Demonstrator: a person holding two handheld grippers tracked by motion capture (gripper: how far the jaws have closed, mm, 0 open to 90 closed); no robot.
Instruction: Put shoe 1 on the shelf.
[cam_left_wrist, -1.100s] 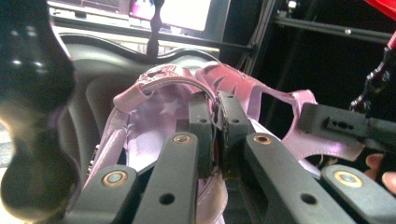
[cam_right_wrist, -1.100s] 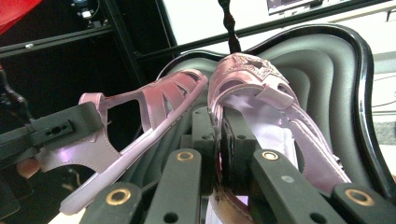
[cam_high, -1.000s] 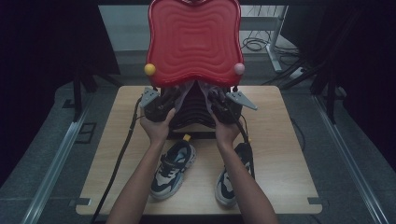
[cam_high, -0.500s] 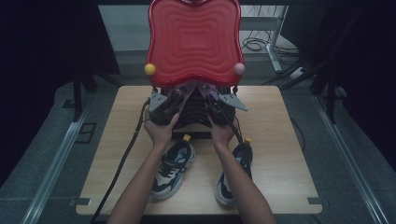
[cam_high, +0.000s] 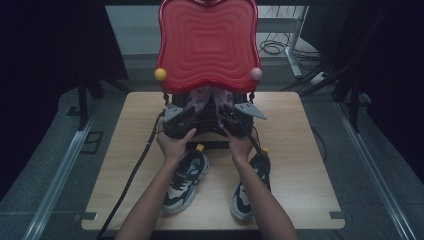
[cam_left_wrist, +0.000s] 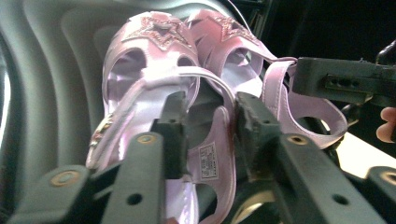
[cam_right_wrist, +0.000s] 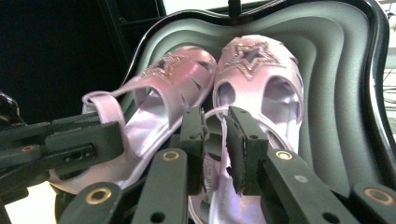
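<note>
A pair of pink sandals with glittery stars (cam_high: 197, 97) (cam_left_wrist: 149, 60) (cam_right_wrist: 257, 79) lies side by side on a wavy shelf (cam_right_wrist: 336, 93) of the black rack, under the red top shelf (cam_high: 207, 45). My left gripper (cam_high: 181, 116) (cam_left_wrist: 210, 121) straddles the inner side wall of the left sandal; its jaws have just been opening and stand apart from it, open. My right gripper (cam_high: 231, 116) (cam_right_wrist: 215, 140) has the right sandal's (cam_left_wrist: 229, 51) heel strap between its jaws, which have also just been opening, with a gap showing.
A pair of navy and white sneakers (cam_high: 185, 182) stands on the wooden table (cam_high: 305, 165) under the person's forearms. The red shelf carries a yellow ball (cam_high: 160, 74) and a pink ball (cam_high: 256, 73) at its front corners. Cables trail off the left gripper.
Both hands have pushed a little further in under the red shelf. The pink sandals now show there, resting on the lower shelf.
</note>
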